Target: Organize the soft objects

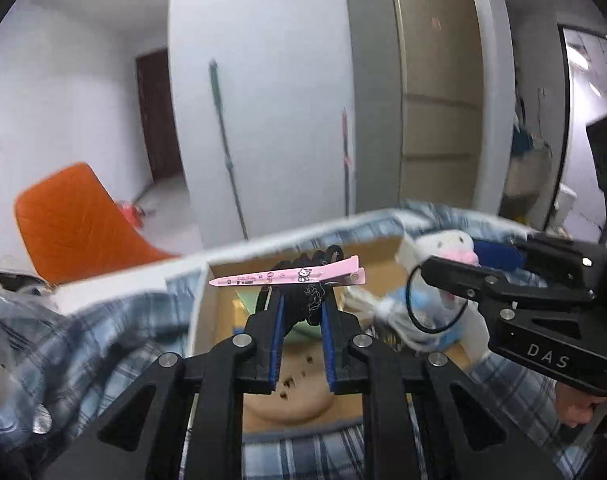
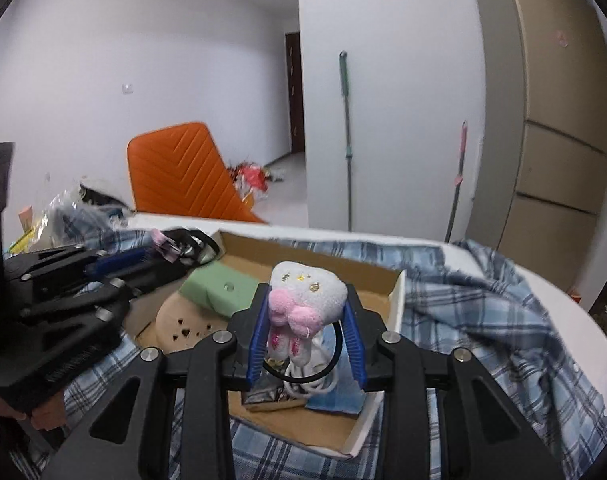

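Checked cloth [image 2: 483, 300] seen spread across lower half of both frames. Cardboard box [image 2: 395, 304] set on cloth at frame centre. Green block [image 2: 215, 288] and round tan pad [image 2: 183, 324] seen inside box, left of centre. White and pink soft toy [image 2: 307, 296] squeezed between right tongs [image 2: 307, 340], above box. Black scrunchie [image 1: 303, 300] with pink hair clip [image 1: 287, 276] pinched by left tongs [image 1: 302, 320], over box.
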Available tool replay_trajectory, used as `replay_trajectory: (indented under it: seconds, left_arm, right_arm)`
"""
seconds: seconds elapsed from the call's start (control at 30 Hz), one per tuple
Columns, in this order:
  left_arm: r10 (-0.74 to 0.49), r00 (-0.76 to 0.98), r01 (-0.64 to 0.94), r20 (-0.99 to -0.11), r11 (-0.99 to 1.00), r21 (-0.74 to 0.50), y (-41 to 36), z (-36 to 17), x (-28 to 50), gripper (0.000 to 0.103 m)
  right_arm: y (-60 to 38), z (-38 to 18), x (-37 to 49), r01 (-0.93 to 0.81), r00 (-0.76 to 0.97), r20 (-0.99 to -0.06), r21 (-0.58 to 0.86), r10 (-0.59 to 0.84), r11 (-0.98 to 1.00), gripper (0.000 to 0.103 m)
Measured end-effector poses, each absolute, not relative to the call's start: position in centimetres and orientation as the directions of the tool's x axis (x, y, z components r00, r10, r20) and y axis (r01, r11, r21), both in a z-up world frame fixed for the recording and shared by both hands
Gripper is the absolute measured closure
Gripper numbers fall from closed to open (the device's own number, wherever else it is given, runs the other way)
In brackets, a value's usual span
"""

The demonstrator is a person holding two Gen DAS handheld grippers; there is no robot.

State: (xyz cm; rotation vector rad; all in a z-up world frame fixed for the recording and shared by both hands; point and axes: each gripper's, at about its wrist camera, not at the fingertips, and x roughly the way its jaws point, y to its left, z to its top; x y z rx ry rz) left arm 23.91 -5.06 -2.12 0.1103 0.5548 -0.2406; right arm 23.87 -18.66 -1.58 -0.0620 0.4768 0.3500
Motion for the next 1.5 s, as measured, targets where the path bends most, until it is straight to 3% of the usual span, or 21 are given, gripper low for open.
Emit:
replay_trajectory:
  seconds: [0.2, 0.3, 0.33, 0.37, 0.43, 0.47, 0.5, 0.7, 0.87, 1.13, 1.23, 1.43, 1.5]
  left_arm:
    - [-0.196, 0.772, 0.251, -0.605, 0.968, 0.007, -4.9, -3.7, 25.4, 0.083]
    - [-0.193, 0.788, 0.224, -0.584, 0.974, -0.019, -4.3, -3.5, 25.9, 0.046]
    - [-0.182, 0.804, 0.212, -0.566, 0.977, -0.012, -4.3, -3.5, 25.0, 0.026]
    - [-0.171, 0.821, 0.204, -0.545, 0.979, -0.001, -4.2, -3.3, 24.5, 0.019]
    - [-0.169, 0.837, 0.206, -0.521, 0.978, 0.014, -4.1, -2.7, 23.8, 0.019]
    - [-0.171, 0.836, 0.206, -0.521, 0.978, 0.009, -4.0, -2.6, 23.8, 0.019]
    - [-0.172, 0.837, 0.202, -0.519, 0.979, 0.002, -3.8, -2.4, 23.9, 0.019]
    - [-0.173, 0.843, 0.171, -0.51, 0.984, -0.051, -2.6, -1.5, 23.6, 0.019]
    - [-0.178, 0.878, 0.168, -0.445, 0.984, -0.062, -2.2, 0.9, 21.5, 0.019]
    - [-0.152, 0.948, 0.147, -0.281, 0.988, -0.038, -1.9, 5.9, 15.4, 0.019]
    - [-0.145, 0.963, 0.138, -0.229, 0.989, -0.045, -1.4, 7.3, 12.4, 0.019]
    - [-0.14, 0.98, 0.141, -0.144, 0.99, -0.008, -1.4, 8.4, 6.4, 0.018]
    - [-0.134, 0.984, 0.136, -0.118, 0.991, 0.005, -1.5, 8.0, 4.8, 0.01]
  right_arm:
    - [-18.1, -3.6, 25.3, -0.373, 0.761, -0.555, 0.052, 0.337, 0.926, 0.067]
    - [-17.6, -4.6, 25.4, -0.375, 0.74, -0.589, 0.039, 0.324, 0.926, 0.061]
    - [-17.5, -4.8, 25.5, -0.377, 0.734, -0.598, 0.037, 0.322, 0.926, 0.06]
    - [-17.5, -5.1, 25.6, -0.372, 0.731, -0.605, 0.034, 0.316, 0.927, 0.056]
    - [-17.7, -5.4, 25.7, -0.348, 0.734, -0.611, 0.035, 0.296, 0.937, 0.047]
    - [-17.9, -5.4, 25.8, -0.343, 0.734, -0.611, 0.044, 0.297, 0.938, 0.036]
    - [-18.0, -5.4, 25.8, -0.34, 0.732, -0.612, 0.053, 0.3, 0.939, 0.034]
    - [-19.2, -4.6, 26.0, -0.291, 0.752, -0.603, 0.06, 0.267, 0.955, 0.034]
    - [-20.1, -2.9, 25.6, -0.268, 0.77, -0.587, 0.06, 0.251, 0.962, 0.034]
    - [-20.8, 3.3, 20.1, -0.261, 0.869, -0.437, -0.005, 0.233, 0.965, 0.033]
    - [-21.2, 5.3, 17.4, -0.257, 0.898, -0.373, -0.013, 0.233, 0.966, 0.029]
    - [-22.3, 7.7, 12.0, -0.246, 0.94, -0.243, -0.005, 0.237, 0.969, 0.01]
    - [-22.5, 8.1, 10.2, -0.24, 0.953, -0.191, -0.006, 0.234, 0.971, 0.0]
